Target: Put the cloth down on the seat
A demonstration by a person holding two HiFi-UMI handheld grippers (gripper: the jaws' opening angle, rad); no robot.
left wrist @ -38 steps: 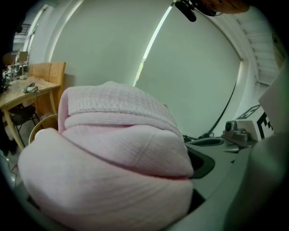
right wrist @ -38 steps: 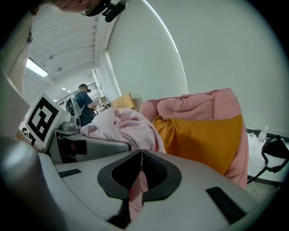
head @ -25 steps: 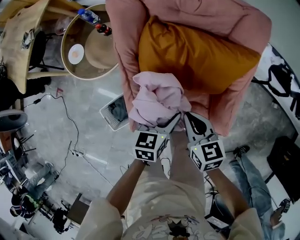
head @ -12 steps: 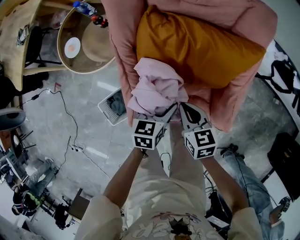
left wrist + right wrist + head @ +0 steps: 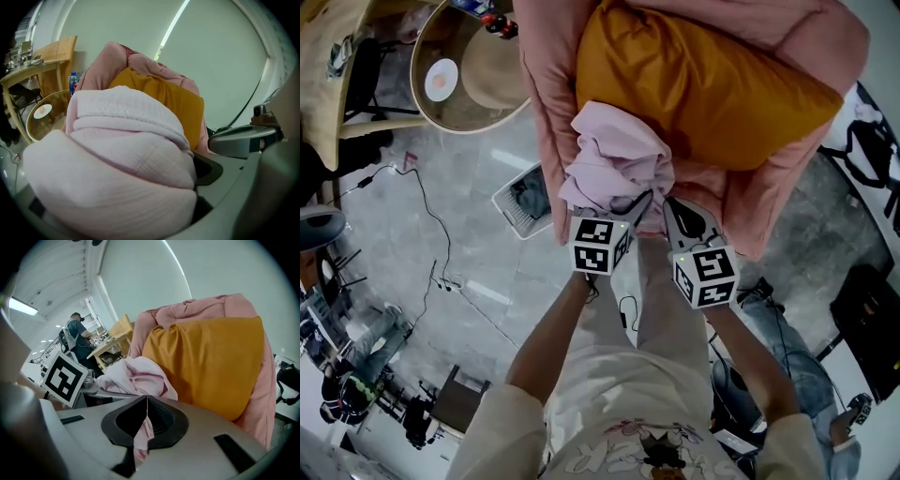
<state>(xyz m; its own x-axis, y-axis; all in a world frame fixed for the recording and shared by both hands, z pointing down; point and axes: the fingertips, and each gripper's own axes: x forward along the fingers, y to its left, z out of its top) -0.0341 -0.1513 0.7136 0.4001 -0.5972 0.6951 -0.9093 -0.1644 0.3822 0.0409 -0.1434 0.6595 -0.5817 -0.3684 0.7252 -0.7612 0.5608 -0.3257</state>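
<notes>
Pink cloth [image 5: 617, 155] over seat [image 5: 727, 192], clamped in left tongs [image 5: 630, 210], pinched in right tongs [image 5: 675, 211]

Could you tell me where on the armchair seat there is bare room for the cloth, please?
Bare room: the front strip of the pink padded armchair, between the orange cushion behind and the seat's front edge. The pale pink cloth, held by the left gripper and right gripper, is at its left end. Further back, the cushion fills the seat.
</notes>
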